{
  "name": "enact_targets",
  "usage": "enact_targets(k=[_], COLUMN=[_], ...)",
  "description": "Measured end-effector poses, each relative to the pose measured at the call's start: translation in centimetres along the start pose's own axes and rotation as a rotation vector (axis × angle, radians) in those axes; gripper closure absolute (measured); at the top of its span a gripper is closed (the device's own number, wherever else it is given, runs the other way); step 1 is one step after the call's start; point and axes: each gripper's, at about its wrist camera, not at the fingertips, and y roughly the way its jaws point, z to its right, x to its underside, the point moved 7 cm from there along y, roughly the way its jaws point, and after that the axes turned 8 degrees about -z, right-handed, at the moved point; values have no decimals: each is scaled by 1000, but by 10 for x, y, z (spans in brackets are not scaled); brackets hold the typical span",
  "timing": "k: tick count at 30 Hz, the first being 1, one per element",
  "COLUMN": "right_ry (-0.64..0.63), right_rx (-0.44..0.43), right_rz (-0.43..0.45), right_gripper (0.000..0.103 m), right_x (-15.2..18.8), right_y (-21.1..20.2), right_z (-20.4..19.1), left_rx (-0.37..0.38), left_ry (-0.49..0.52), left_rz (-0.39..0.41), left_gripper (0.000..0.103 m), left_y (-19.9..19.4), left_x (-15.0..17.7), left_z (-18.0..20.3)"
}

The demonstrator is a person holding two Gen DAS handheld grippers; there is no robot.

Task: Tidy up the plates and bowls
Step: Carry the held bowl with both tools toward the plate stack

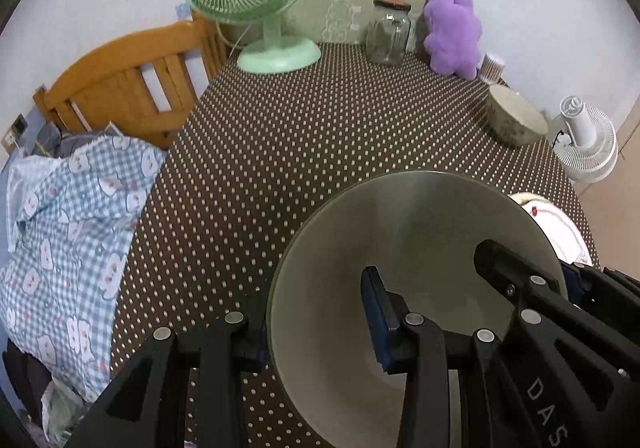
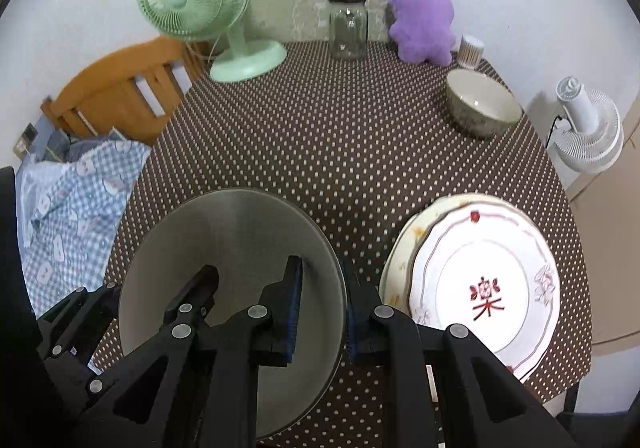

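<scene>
A large pale grey-green bowl [image 1: 420, 232] [image 2: 240, 232] is carried between both grippers over the dotted tablecloth [image 2: 340, 152]. My left gripper [image 1: 316, 324] is shut on the bowl's left wall, one finger inside and one outside. My right gripper [image 2: 325, 308] is shut on the bowl's right rim in the same way. Just right of the bowl lies a white plate [image 2: 484, 288] with a red character, stacked on a cream plate [image 2: 404, 248]. A smaller speckled bowl [image 2: 480, 108] [image 1: 516, 116] stands at the far right of the table. The big bowl's underside is hidden.
Along the back wall stand a green desk fan [image 2: 224, 48], a glass jar [image 2: 347, 28], a purple plush toy [image 2: 422, 20] and a small cup of sticks [image 2: 470, 50]. A wooden chair [image 1: 132, 88] and checked cloth [image 1: 68, 232] lie left; a white fan [image 2: 588, 128] stands right.
</scene>
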Motion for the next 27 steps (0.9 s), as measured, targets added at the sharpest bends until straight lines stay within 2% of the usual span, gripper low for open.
enact_targets(k=[8,17,27], right_ry=[-4,-19,-32], right_rx=[-5,-33,-4], right_rz=[-43,-52,-75], right_gripper=[82,82,82], right_x=[12,13,14], right_y=[16,20,31], right_z=[0,-11,-10], left_rx=[-11,-36,1], left_ry=[-3,-33,-52], left_rz=[-14,-29,-47], left_gripper=[65,65,65], left_y=[9,10,24], left_x=[11,15,15], left_z=[-2,-10,-9])
